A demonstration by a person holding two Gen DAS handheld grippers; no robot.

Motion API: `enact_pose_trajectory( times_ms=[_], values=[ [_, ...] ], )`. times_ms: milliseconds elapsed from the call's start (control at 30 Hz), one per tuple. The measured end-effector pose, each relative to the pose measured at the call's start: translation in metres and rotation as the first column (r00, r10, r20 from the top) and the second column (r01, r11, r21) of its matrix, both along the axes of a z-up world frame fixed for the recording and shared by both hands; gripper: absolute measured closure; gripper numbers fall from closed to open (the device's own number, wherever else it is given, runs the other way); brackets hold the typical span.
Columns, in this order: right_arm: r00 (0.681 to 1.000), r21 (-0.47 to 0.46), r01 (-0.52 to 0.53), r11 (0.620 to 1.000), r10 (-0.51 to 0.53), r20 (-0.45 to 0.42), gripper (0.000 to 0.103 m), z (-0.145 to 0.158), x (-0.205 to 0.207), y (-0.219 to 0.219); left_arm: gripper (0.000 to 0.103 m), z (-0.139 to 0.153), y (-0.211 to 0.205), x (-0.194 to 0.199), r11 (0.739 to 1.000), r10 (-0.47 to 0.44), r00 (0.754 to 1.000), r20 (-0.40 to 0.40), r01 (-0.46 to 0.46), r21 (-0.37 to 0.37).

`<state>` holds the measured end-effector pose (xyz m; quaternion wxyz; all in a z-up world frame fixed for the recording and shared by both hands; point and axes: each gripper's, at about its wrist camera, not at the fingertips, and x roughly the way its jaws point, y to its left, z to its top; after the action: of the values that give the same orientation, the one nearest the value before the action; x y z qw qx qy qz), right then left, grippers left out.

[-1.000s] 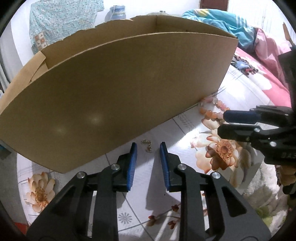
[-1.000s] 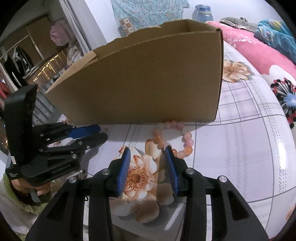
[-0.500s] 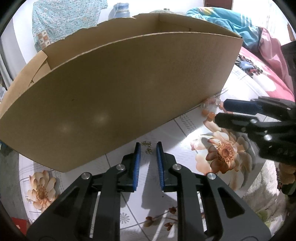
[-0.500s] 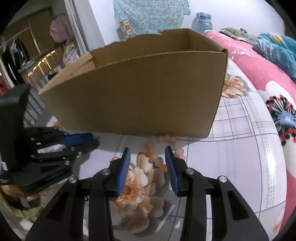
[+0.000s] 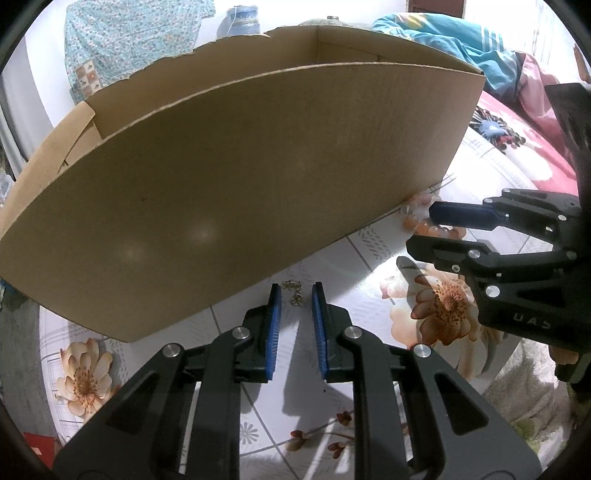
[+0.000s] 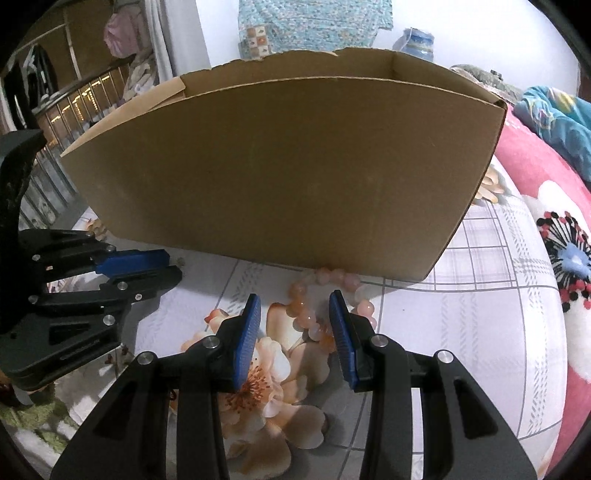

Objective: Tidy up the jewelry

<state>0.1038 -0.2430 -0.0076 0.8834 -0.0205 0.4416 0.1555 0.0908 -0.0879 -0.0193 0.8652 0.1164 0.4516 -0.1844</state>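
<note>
A small metal chain point(image 5: 294, 291) lies on the floral cloth just in front of a big open cardboard box point(image 5: 236, 184). My left gripper point(image 5: 296, 295) is open, with its tips on either side of the chain. A pink-orange bead bracelet point(image 6: 317, 306) lies at the box's right front corner; it also shows in the left wrist view point(image 5: 424, 225). My right gripper point(image 6: 295, 308) is open with the bracelet between its fingers. The box point(image 6: 288, 166) fills the back of both views. The left gripper shows in the right wrist view point(image 6: 147, 269), and the right gripper in the left wrist view point(image 5: 421, 232).
The floral cloth point(image 6: 498, 332) covers a bed or table. A pink floral blanket point(image 6: 554, 192) and blue bedding point(image 5: 461, 44) lie to the right. A blue jar point(image 5: 238, 20) stands behind the box. Clothes racks point(image 6: 74, 92) stand far left.
Both grippers have moved forward toward the box. My left fingers now flank the chain; they narrowed half a second ago and have opened a little. My right fingers now flank the bracelet.
</note>
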Motion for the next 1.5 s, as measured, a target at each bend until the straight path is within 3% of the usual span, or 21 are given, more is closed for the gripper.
enact_pose_trajectory(
  times_ms=[100, 400, 833, 1067, 1433, 1500],
  values=[
    [1.0, -0.011, -0.002, 1.0, 0.002, 0.005, 0.067, 0.0, 0.0, 0.001, 0.087, -0.001, -0.001, 0.0, 1.0, 0.0, 1.0, 0.001, 0.0, 0.001],
    [1.0, -0.011, 0.021, 1.0, -0.021, 0.001, 0.089, -0.001, 0.0, -0.004, 0.087, -0.002, 0.001, -0.002, 1.0, -0.003, 1.0, 0.01, 0.004, -0.01],
    [0.999, 0.061, 0.04, 0.997, -0.039, -0.019, 0.089, -0.002, -0.005, -0.017, 0.087, -0.002, 0.022, -0.034, 0.997, -0.069, 0.997, 0.02, 0.07, -0.045],
    [0.999, 0.068, 0.046, 0.997, -0.044, -0.019, 0.089, -0.003, -0.007, -0.018, 0.087, 0.007, 0.033, -0.029, 0.991, -0.043, 0.999, 0.032, 0.047, -0.126],
    [0.999, 0.08, 0.048, 0.996, -0.047, -0.013, 0.089, -0.004, -0.01, -0.021, 0.088, -0.001, 0.016, -0.008, 0.996, -0.047, 0.998, 0.048, 0.05, -0.073],
    [0.999, 0.084, 0.048, 0.995, -0.047, -0.012, 0.089, -0.004, -0.011, -0.022, 0.096, -0.001, 0.015, -0.01, 0.997, -0.054, 0.997, 0.06, 0.057, -0.052]
  ],
)
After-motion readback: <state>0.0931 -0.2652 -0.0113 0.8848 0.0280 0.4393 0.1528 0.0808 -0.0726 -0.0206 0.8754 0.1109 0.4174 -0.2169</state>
